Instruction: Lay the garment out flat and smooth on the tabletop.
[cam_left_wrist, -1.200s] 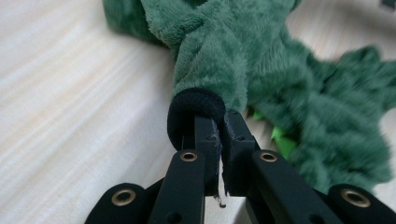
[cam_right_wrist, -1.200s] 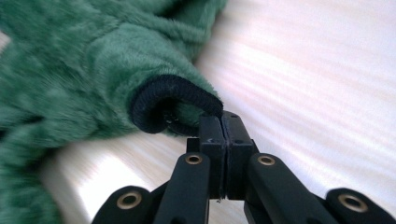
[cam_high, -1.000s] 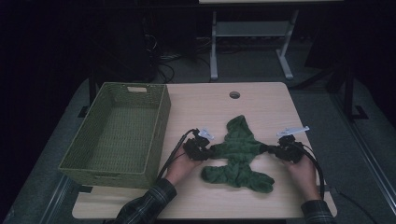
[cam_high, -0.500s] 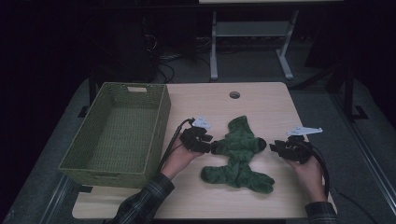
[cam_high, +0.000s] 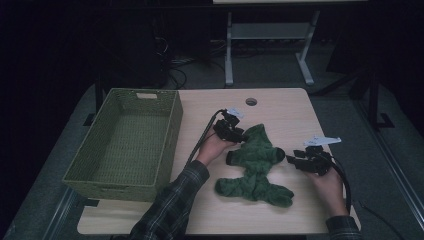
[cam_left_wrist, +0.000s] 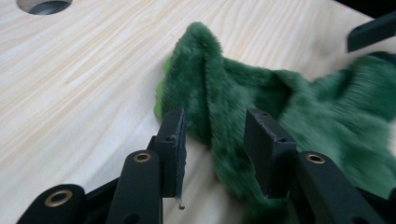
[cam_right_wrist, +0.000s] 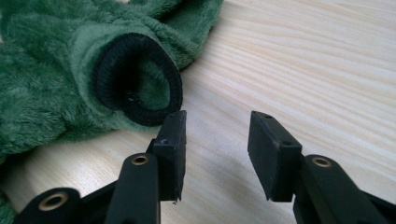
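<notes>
left gripper (cam_high: 241, 136): jaws standing part open, have just been opening and then easing in a touch; a fold of the green fleece garment (cam_high: 256, 166) is lying between them, pads not pressing it in the left gripper view (cam_left_wrist: 212, 135)
right gripper (cam_high: 291, 157): jaws standing part open, have just been opening; bare wood between them in the right gripper view (cam_right_wrist: 215, 140), gripping nothing
garment vs left gripper: top end of the fleece is sitting right at its tips, a ridge of pile (cam_left_wrist: 210, 93) is running up between the jaws and away from them, the rest is spreading off beyond the right-hand jaw
garment vs right gripper: lying ahead of it and to its left, close but not touching; nearest part is a sleeve opening with a black ribbed cuff (cam_right_wrist: 135, 79), just beyond the tip of its left jaw
garment overall: lying flat and crumpled on the table between the two grippers, lower end trailing toward the person's side
green woven basket (cam_high: 85, 172): sitting well off to the far side of the left gripper, away from the garment; cable of the left gripper is running down past its near wall
basket contents: only its woven floor is showing inside
table (cam_high: 280, 107): light wood top, round cable hole (cam_high: 251, 101) lying beyond the left gripper
hands: left hand (cam_high: 215, 149) with plaid sleeve is holding the left gripper, right hand (cam_high: 327, 182) is holding the right gripper
</notes>
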